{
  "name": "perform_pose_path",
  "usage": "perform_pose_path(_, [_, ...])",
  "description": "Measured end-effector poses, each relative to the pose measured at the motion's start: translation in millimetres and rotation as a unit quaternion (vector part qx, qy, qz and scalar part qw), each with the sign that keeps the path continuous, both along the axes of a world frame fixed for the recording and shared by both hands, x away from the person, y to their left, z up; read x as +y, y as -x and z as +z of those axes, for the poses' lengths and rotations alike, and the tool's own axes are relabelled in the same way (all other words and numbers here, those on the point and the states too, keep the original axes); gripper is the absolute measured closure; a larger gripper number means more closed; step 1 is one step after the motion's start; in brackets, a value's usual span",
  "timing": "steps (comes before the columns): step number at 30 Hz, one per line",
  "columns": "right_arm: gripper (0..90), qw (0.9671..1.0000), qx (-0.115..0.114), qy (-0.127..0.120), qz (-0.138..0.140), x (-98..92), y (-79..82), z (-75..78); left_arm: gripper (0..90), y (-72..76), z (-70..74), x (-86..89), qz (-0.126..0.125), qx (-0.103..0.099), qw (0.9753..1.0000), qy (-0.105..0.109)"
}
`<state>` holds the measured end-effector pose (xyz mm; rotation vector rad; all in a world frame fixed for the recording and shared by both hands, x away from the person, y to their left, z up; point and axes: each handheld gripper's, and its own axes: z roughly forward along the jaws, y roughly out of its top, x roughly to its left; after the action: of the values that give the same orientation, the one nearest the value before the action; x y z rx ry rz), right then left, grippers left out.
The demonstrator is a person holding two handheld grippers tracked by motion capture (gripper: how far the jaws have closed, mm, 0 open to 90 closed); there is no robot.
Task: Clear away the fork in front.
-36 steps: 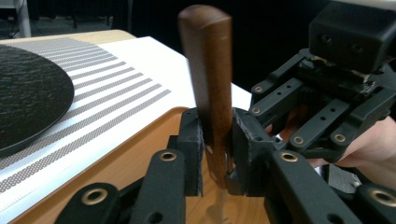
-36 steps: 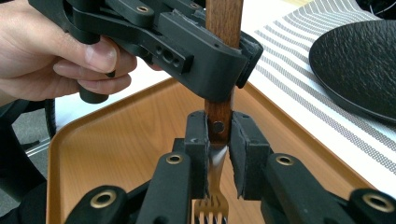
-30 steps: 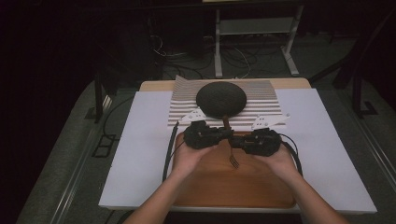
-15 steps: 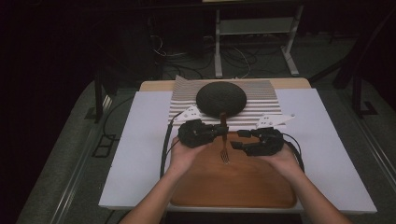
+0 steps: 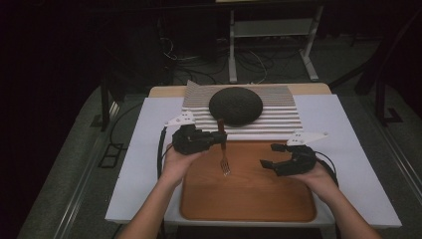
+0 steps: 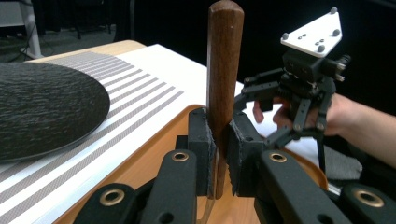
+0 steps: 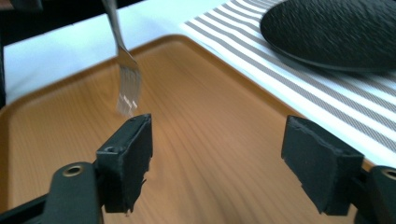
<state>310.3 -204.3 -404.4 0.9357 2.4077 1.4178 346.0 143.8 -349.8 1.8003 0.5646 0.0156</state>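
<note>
Above the tray (image 5: pixel 249 199), left fingers (image 6: pixel 201 140) clamp fork (image 5: pixel 222 144).

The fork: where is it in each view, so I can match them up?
High view: fork centre, held by the left gripper, tines down over the tray.
Left gripper view: wooden handle upright between the jaws, centre.
Right gripper view: tines upper left.
Shared landmark: dark round plate.
</note>
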Motion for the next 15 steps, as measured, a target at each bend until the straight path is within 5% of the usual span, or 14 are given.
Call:
perform_pose_path(6, [14.3,0.9998,0.012,0.001,-0.018,-27.4,10.8,-18.4,81.1,3.3,3.9,24.4,-0.009,0.002,0.9999,-0.008])
perform_pose_path(15, [12.2,0.9992,0.008,0.007,-0.038,-50.5,25.4,-25.7,80.9,7.0,7.7,48.1,-0.009,0.01,0.9998,-0.011])
